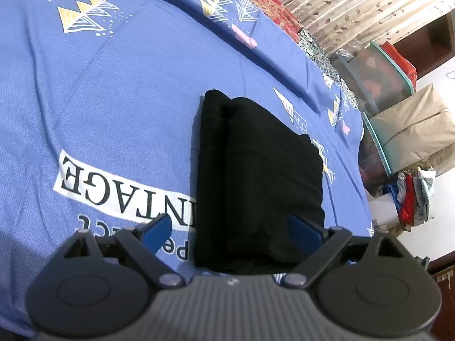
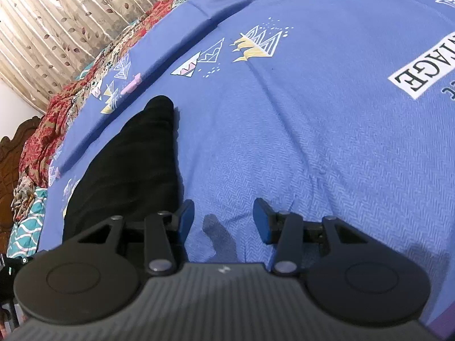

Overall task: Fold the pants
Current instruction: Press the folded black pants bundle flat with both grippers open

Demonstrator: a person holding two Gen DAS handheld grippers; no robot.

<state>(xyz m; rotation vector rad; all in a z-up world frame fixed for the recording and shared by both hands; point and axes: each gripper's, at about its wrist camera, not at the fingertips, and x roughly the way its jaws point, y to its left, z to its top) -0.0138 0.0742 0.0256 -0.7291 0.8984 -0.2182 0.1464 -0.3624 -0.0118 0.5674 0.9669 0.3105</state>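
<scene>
Both claws stand released, grasping nothing; the folded pants [image 1: 258, 176] lie just ahead of the left claw [image 1: 231, 234], beside the right claw [image 2: 223, 217]. A careless nudge from either could, I judge, spill the stacked layers across the bed sheet [image 2: 298, 119].

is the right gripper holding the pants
No, the right gripper is open over bare bedsheet, with the black pants off to its side.

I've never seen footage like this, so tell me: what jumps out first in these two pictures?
A folded bundle of black pants lies on a blue bedsheet printed with triangles and big block lettering. The left tool hangs open over the bundle's near end; the right tool is open above bare sheet, with the pants to its left.
</scene>
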